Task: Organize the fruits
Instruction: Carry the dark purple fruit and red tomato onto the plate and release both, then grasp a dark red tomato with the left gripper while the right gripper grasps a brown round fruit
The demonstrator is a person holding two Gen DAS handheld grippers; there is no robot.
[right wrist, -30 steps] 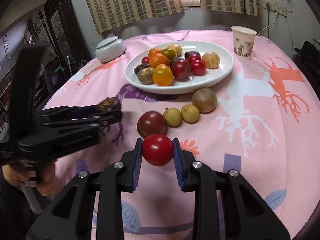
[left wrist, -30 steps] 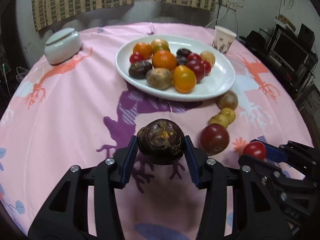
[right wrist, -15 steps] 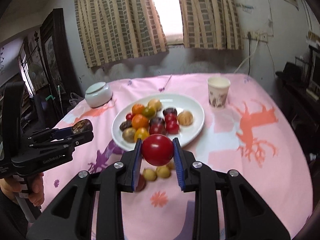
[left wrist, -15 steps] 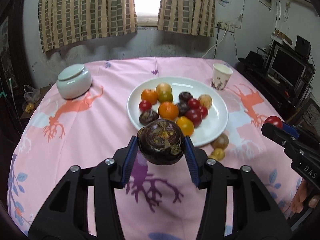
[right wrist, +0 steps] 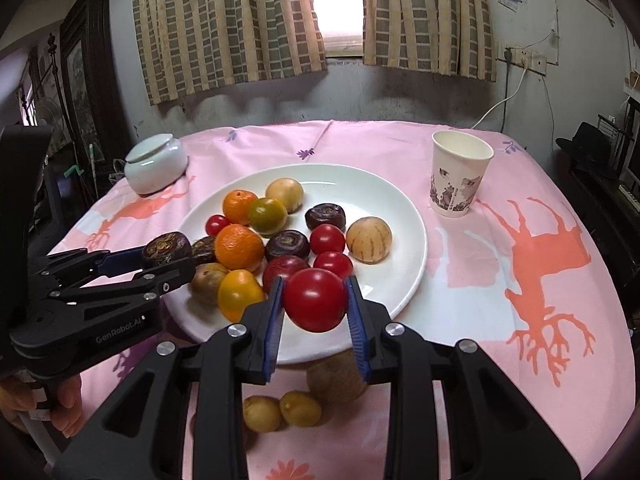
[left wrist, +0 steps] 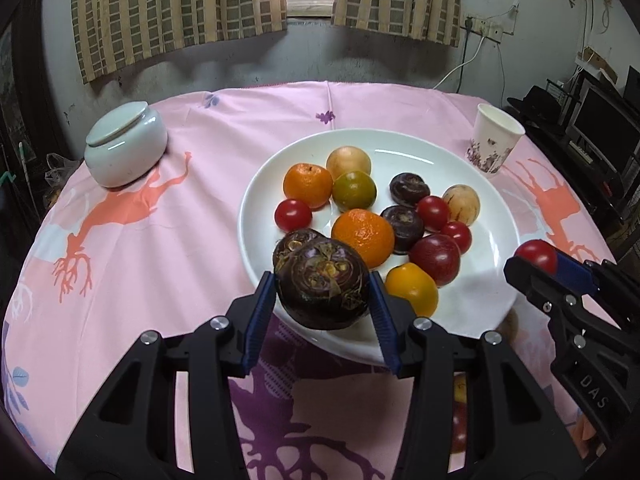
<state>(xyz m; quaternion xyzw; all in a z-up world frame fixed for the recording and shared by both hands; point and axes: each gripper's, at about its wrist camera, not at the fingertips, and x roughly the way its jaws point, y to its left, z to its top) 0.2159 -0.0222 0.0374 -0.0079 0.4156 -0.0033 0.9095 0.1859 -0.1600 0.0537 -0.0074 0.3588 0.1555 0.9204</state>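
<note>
Pink cloth [left wrist: 168,248] is covering the round table under a curtained window, and the white plate [right wrist: 404,216] is sitting at its middle, holding oranges, tomatoes, dark purple fruits and pale ones. Over the plate's near-left rim, the left gripper [left wrist: 322,294] is clenching a dark purple fruit [left wrist: 322,282] between its blue pads. Over the plate's near rim, the right gripper [right wrist: 315,300] is gripping a red tomato [right wrist: 315,299] the same way. Three yellowish-brown fruits [right wrist: 300,408] are lying on the cloth just in front of the plate. Behind the plate to the right a paper cup [right wrist: 460,174] is standing upright; behind it to the left a lidded jar [left wrist: 125,146] is sitting.
</note>
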